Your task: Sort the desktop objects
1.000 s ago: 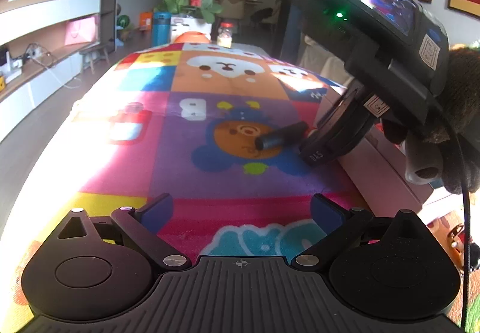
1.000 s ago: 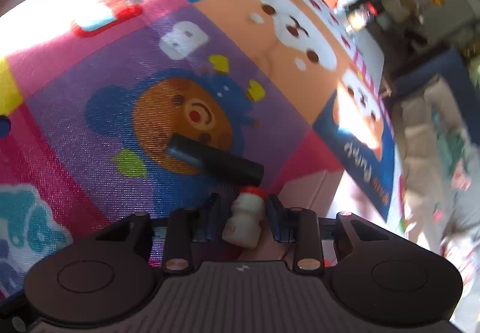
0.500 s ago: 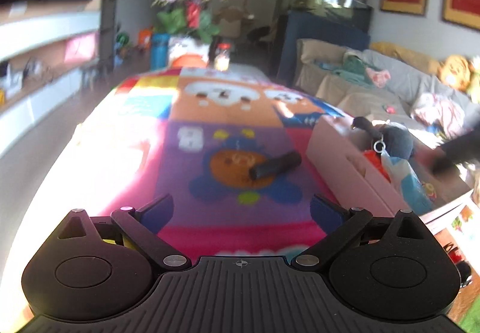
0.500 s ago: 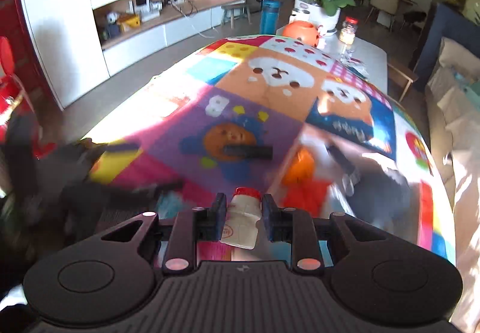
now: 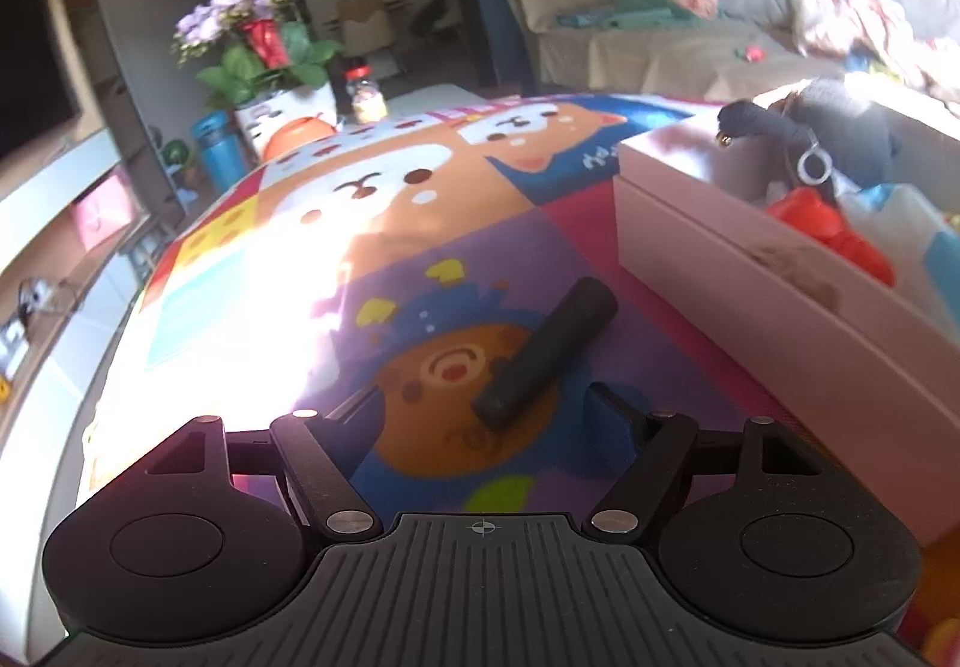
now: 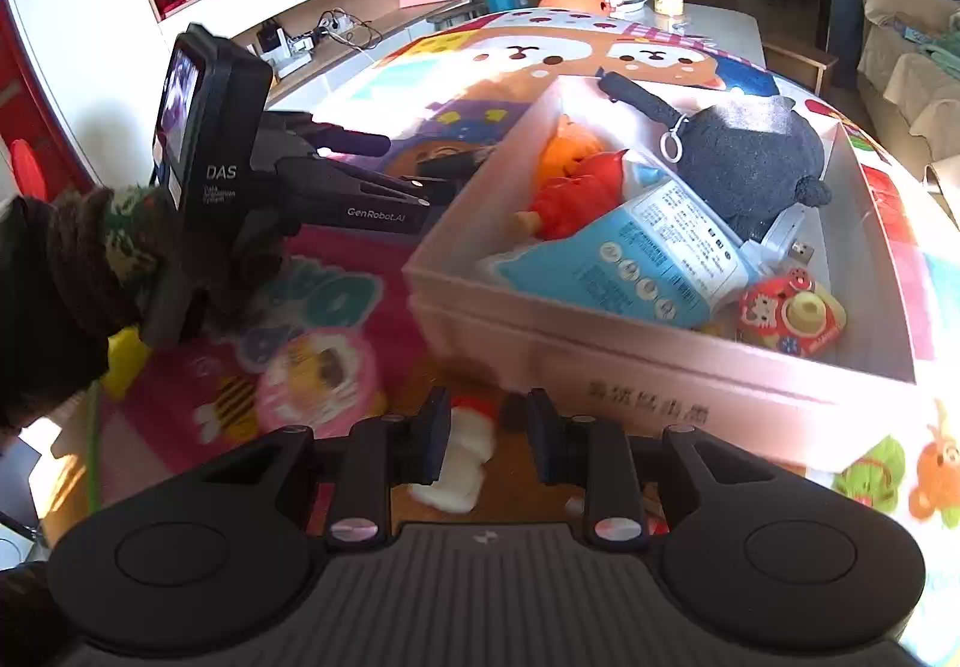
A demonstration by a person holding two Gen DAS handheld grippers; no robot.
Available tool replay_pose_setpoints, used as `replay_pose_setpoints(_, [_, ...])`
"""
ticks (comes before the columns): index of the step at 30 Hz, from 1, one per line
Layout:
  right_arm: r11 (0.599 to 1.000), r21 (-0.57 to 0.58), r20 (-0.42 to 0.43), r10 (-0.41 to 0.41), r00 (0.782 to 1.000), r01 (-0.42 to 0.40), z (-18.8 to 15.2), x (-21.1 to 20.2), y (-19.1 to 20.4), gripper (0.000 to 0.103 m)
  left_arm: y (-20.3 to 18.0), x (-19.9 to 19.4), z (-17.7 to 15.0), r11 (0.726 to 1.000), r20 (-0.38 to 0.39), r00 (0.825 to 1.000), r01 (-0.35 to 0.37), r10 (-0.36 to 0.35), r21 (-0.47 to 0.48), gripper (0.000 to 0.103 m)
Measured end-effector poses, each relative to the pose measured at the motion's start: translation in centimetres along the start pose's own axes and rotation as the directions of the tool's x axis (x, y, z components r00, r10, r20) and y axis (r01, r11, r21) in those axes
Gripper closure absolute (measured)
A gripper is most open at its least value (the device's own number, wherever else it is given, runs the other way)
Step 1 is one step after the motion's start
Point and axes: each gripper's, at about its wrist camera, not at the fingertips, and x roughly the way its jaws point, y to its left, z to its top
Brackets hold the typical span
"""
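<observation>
Left gripper [image 5: 486, 415] is holding its jaws wide around the black cylinder [image 5: 549, 352], which is lying on the play mat [image 5: 288, 271] at 9 o'clock from the pink box [image 6: 660, 367]. Right gripper [image 6: 486, 436] is standing parted, the small white bottle [image 6: 462, 457] looking loose between its fingers.

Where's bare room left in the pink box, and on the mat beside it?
In the box: only a strip along the right wall, beside the black plush and red toy camera; the left and middle are packed. On the mat: open left of the black cylinder.
</observation>
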Motion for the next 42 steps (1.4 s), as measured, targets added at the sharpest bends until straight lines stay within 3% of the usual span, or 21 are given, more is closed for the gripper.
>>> replay_pose_setpoints(3, [0.999, 0.019, 0.021, 0.042, 0.999, -0.042, 0.8, 1.3, -0.8, 0.077, 0.0, 0.8, 0.6, 0.999, 0.003, 1.000, 0.016, -0.016, 0.033, 0.030])
replay_pose_setpoints(6, [0.998, 0.039, 0.056, 0.040, 0.998, -0.042, 1.1, 2.3, -0.9, 0.077, -0.5, 1.2, 0.9, 0.997, 0.009, 0.999, 0.049, -0.050, 0.056, 0.057])
replay_pose_setpoints(7, [0.998, 0.049, 0.060, 0.037, 0.998, -0.040, 1.1, 2.4, -0.9, 0.076, -0.8, 1.2, 1.0, 0.996, 0.010, 0.998, 0.057, -0.058, 0.070, 0.062])
replay_pose_setpoints(13, [0.996, 0.086, 0.115, -0.011, 0.993, 0.001, -0.5, -0.3, -1.8, 0.053, -2.3, -0.6, 0.2, 0.994, 0.041, 0.999, 0.031, -0.035, 0.108, 0.079])
replay_pose_setpoints(15, [0.994, 0.102, 0.141, -0.061, 0.988, 0.046, -1.5, -1.6, -2.2, 0.051, -2.5, -2.1, -0.1, 0.994, 0.035, 0.998, 0.056, -0.059, 0.088, 0.092])
replay_pose_setpoints(19, [0.982, 0.169, 0.172, -0.113, 0.979, 0.083, -3.4, -4.0, -3.4, 0.046, -3.1, -4.9, -1.5, 0.995, 0.022, 0.996, 0.087, -0.088, 0.057, 0.092])
replay_pose_setpoints(23, [0.960, 0.261, 0.188, -0.151, 0.970, 0.099, -5.1, -5.0, -5.0, 0.040, -2.5, -8.2, -2.6, 0.976, 0.046, 0.975, 0.217, -0.216, -0.026, 0.086])
replay_pose_setpoints(25, [0.949, 0.295, 0.192, -0.170, 0.967, 0.108, -5.9, -5.0, -5.5, 0.038, -2.6, -9.3, -2.9, 0.982, 0.065, 0.981, 0.186, -0.184, -0.028, 0.080])
replay_pose_setpoints(27, [0.939, 0.320, 0.198, -0.194, 0.961, 0.124, -6.5, -4.8, -6.0, 0.035, -2.5, -9.3, -2.9, 0.993, 0.070, 0.991, 0.119, -0.117, -0.026, 0.058])
replay_pose_setpoints(29, [0.928, 0.347, 0.202, -0.212, 0.956, 0.132, -7.1, -4.3, -6.4, 0.034, -2.5, -8.5, -2.8, 0.998, 0.064, 0.996, 0.057, -0.056, -0.016, 0.049])
replay_pose_setpoints(35, [0.907, 0.404, 0.233, -0.229, 0.945, 0.120, -8.3, -4.0, -7.4, 0.023, -2.5, -3.9, -2.1, 0.998, 0.004, 0.999, 0.053, -0.053, 0.025, 0.050])
replay_pose_setpoints(42, [0.910, 0.406, 0.254, -0.202, 0.946, 0.085, -8.5, -3.8, -7.5, 0.016, -2.8, -2.2, -1.0, 0.991, 0.018, 0.992, 0.124, -0.125, 0.047, 0.071])
